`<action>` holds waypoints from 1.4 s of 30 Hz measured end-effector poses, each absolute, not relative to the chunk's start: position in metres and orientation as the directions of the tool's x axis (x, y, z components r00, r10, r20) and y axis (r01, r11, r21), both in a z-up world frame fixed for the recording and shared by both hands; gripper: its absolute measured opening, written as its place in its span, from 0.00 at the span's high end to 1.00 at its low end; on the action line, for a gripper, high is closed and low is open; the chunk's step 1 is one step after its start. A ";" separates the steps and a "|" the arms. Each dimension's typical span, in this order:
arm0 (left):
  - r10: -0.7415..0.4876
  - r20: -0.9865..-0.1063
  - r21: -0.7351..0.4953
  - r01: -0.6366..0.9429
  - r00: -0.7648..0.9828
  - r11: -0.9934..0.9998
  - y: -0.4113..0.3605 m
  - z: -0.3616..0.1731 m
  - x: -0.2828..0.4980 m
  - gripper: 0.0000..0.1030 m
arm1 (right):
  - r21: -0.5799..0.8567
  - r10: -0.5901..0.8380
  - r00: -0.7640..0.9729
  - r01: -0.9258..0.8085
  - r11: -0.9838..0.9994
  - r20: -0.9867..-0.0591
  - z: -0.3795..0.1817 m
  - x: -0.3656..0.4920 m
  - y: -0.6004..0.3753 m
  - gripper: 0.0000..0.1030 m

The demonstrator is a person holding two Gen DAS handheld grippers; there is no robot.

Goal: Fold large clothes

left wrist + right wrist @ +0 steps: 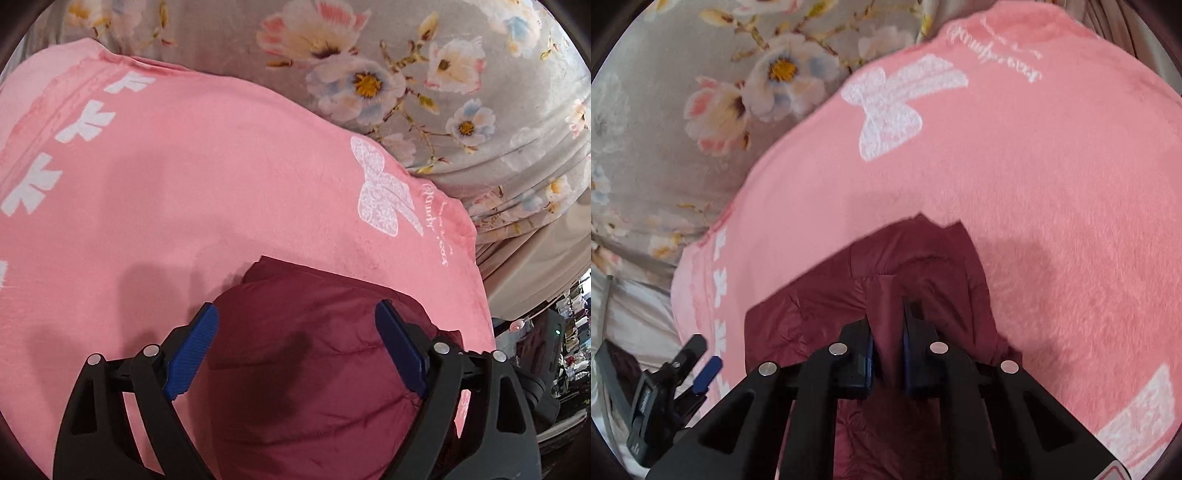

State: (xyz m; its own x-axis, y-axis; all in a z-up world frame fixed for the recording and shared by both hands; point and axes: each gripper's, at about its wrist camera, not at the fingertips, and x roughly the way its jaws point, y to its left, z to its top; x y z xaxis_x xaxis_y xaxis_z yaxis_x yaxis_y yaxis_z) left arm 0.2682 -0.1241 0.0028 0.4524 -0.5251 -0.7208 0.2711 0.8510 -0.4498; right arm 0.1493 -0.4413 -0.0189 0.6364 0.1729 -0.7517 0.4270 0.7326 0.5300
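A dark maroon padded jacket lies bunched on a pink fleece blanket with white bow prints. My left gripper hovers over the jacket's rounded top, its blue pads wide apart and touching nothing. In the right wrist view the jacket shows a raised fold running between the narrow jaws of my right gripper, which is shut on that fold. The left gripper also appears at the lower left of that view, beside the blanket's edge.
The blanket rests on a grey bedsheet with large flowers, also seen in the right wrist view. The bed edge drops away at the right, with dark cluttered items beyond. Pale crumpled cloth lies past the blanket's left edge.
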 end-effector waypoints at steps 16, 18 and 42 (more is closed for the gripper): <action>-0.402 -0.794 -0.268 0.331 0.455 0.905 -0.212 -0.058 0.286 0.13 | 0.449 0.033 0.665 0.467 0.762 -0.746 -0.085 0.132 -0.472 0.95; -0.403 -0.789 -0.264 0.337 0.463 0.904 -0.213 -0.063 0.286 0.11 | 0.444 0.032 0.667 0.459 0.769 -0.744 -0.089 0.133 -0.471 0.96; -0.307 -0.767 -0.105 0.362 0.563 0.926 -0.235 -0.080 0.272 0.05 | 0.499 0.056 0.724 0.415 0.761 -0.688 -0.105 0.129 -0.470 0.97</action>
State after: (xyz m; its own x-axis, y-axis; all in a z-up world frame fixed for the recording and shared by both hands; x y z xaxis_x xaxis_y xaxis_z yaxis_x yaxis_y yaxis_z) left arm 0.2722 -0.2355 -0.0799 0.5631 -0.3072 -0.7672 0.3622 0.9262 -0.1050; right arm 0.1286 -0.4701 -0.1052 0.7239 0.0563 -0.6877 0.4149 0.7608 0.4991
